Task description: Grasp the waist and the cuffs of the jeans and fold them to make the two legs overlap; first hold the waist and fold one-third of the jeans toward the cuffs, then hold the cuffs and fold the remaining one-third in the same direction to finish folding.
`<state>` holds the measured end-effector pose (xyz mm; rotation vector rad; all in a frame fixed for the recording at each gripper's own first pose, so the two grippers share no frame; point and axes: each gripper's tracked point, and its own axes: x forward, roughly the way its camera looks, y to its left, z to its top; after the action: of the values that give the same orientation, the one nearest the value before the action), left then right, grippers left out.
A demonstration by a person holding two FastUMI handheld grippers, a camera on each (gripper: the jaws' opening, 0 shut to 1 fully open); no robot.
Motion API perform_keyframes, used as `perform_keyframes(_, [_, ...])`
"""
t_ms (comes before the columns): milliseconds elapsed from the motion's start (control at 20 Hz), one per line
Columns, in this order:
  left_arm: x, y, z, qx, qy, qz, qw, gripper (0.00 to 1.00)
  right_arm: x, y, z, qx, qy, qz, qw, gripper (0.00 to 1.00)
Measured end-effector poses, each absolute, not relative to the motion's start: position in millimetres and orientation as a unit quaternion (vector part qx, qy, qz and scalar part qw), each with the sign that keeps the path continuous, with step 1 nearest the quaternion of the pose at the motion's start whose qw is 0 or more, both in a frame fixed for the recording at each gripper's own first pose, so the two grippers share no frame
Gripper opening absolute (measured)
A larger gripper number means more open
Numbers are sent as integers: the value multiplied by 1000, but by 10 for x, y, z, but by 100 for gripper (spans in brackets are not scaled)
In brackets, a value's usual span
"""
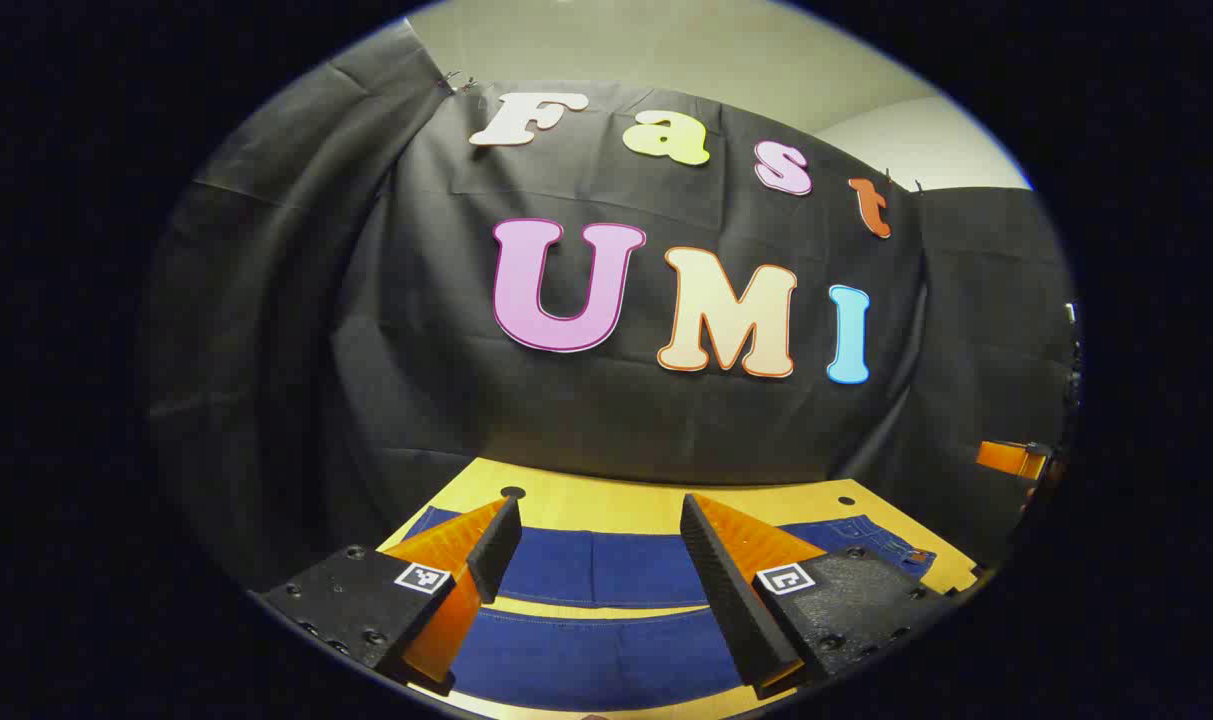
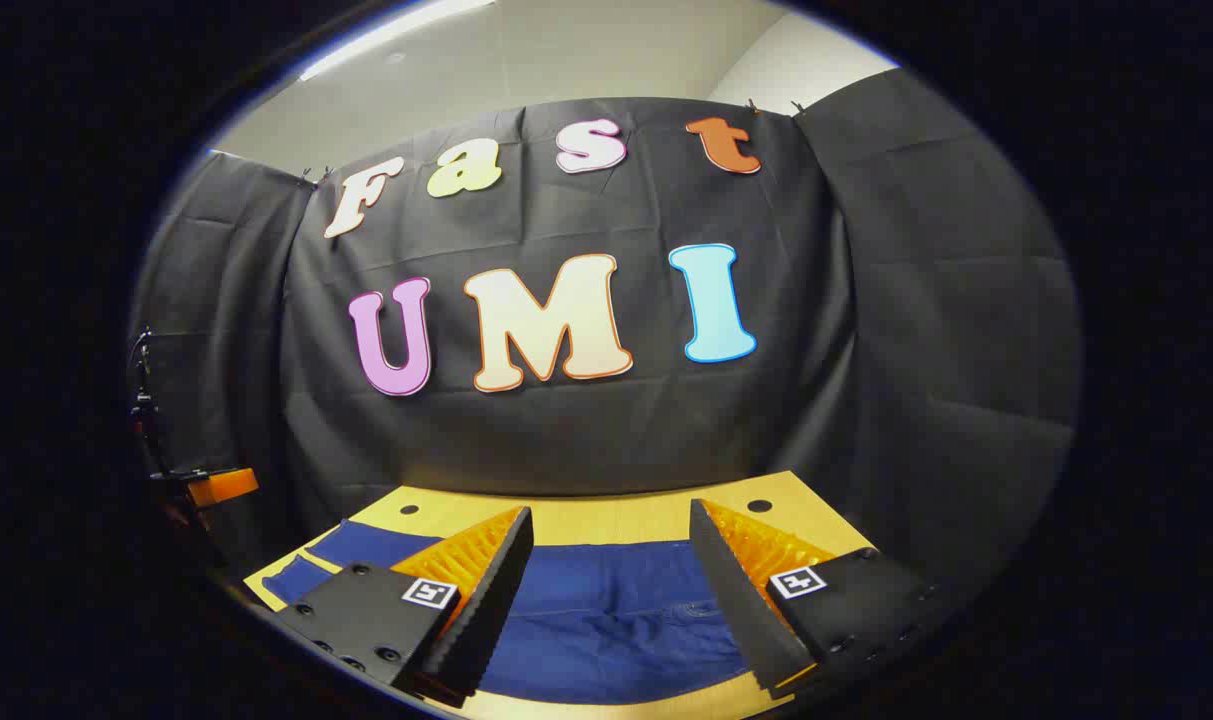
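While the left tongs [image 1: 601, 575] hang with their two fingers spread wide and nothing between them, they sit a little above a pair of dark blue jeans [image 1: 606, 610] laid flat on the worktop [image 1: 606, 495]. Through the gap between those fingers, in the left gripper view, two trouser legs run side by side across the picture, with a thin strip of yellow wood showing between them. Off to the right in that view the denim ends at the waist [image 1: 891, 550], near the worktop's edge, where a seam and a small tab can be made out.

The right tongs [image 2: 611, 590] are just as wide apart and also grip nothing. Below them, in the right gripper view, lies the broader upper part of the jeans [image 2: 606, 620], its stitching faintly visible, while the legs stretch away to the left toward the worktop's [image 2: 586, 515] far corner.

The worktop is yellow wood with small dark round holes near its back edge. Behind it hangs a black cloth wall [image 1: 366, 330], creased in places, and above that a pale ceiling. At the far edge of each view an orange part of the other tool [image 1: 1011, 458] pokes in, too small for me to tell more.
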<state>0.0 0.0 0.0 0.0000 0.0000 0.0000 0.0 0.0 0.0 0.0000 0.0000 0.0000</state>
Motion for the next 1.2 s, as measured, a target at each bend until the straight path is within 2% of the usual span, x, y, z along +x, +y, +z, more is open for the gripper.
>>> perform_keyframes(50, [8, 3, -9, 0, 1, 2, 1000, 94, -2, -5, -10, -3, 2, -1, 1000, 92])
perform_keyframes(100, [18, 15, -21, 0, 4, 3, 1000, 93, -10, 5, -29, -5, 4, 0, 1000, 97])
perform_keyframes(250, [-4, 31, -74, 0, 10, 5, 1000, 95, -2, 53, -38, -3, 6, 6, 1000, 97])
perform_keyframes(350, [-16, 60, -109, 1, 18, 12, 1000, 93, 2, 40, -74, -2, 11, 7, 1000, 97])
perform_keyframes(400, [-27, 71, -122, 2, 21, 15, 1000, 93, -2, 42, -91, 2, 12, 8, 1000, 92])
perform_keyframes(450, [-45, 70, -126, 3, 22, 16, 1000, 93, -1, 51, -84, 8, 10, 10, 1000, 97])
perform_keyframes(750, [-154, 114, -262, 18, 35, 10, 999, 95, -25, 16, -100, 17, 9, 6, 1000, 97])
perform_keyframes(1000, [-326, 345, -836, 12, 109, 0, 994, 95, -146, -1, -168, 11, 17, 7, 1000, 97])
perform_keyframes(1200, [-560, 417, -1354, 15, 190, -70, 979, 95, -245, 24, -259, 7, 31, 8, 999, 97])
